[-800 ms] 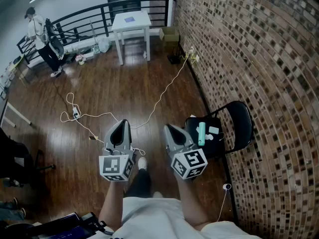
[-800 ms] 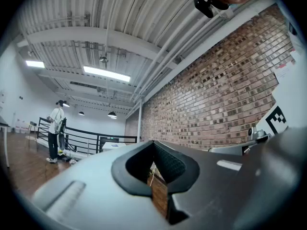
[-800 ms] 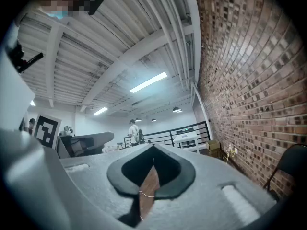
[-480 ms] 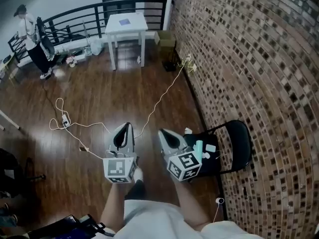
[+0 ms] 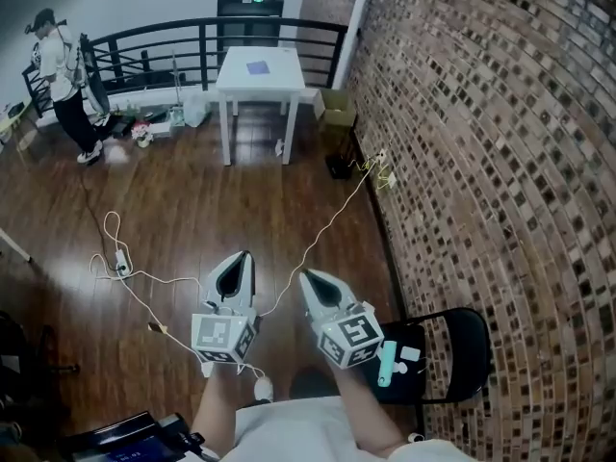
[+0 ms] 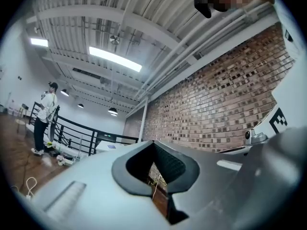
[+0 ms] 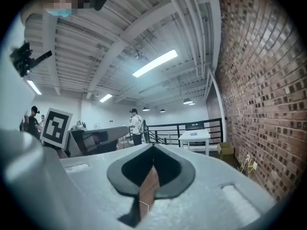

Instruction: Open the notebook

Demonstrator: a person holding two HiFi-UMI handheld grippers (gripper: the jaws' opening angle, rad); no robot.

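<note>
A small purple-blue notebook [image 5: 257, 66] lies on a white table [image 5: 234, 84] far across the room, by the black railing. The table [image 7: 194, 137] is also in the right gripper view, with the notebook [image 7: 193, 133] as a small patch on top. Both grippers are held out in front of the person at about waist height, far from the table. The left gripper [image 5: 244, 256] is shut with nothing in it. My right gripper [image 5: 305, 275] is also shut and empty. In their own views, the left gripper [image 6: 154, 143] and the right gripper [image 7: 153, 146] each show jaws that meet at the tip.
A brick wall [image 5: 481, 162] runs along the right. A black chair [image 5: 467, 359] with a teal bottle [image 5: 387, 362] stands against it, just right of the right gripper. A white cable [image 5: 327, 224] and power strip [image 5: 122, 258] lie on the wooden floor. A person [image 5: 60, 70] stands far left.
The black chair has slid down towards the bottom right of the head view and the table sits a little lower. Both grippers stay shut, lower in the frame.
</note>
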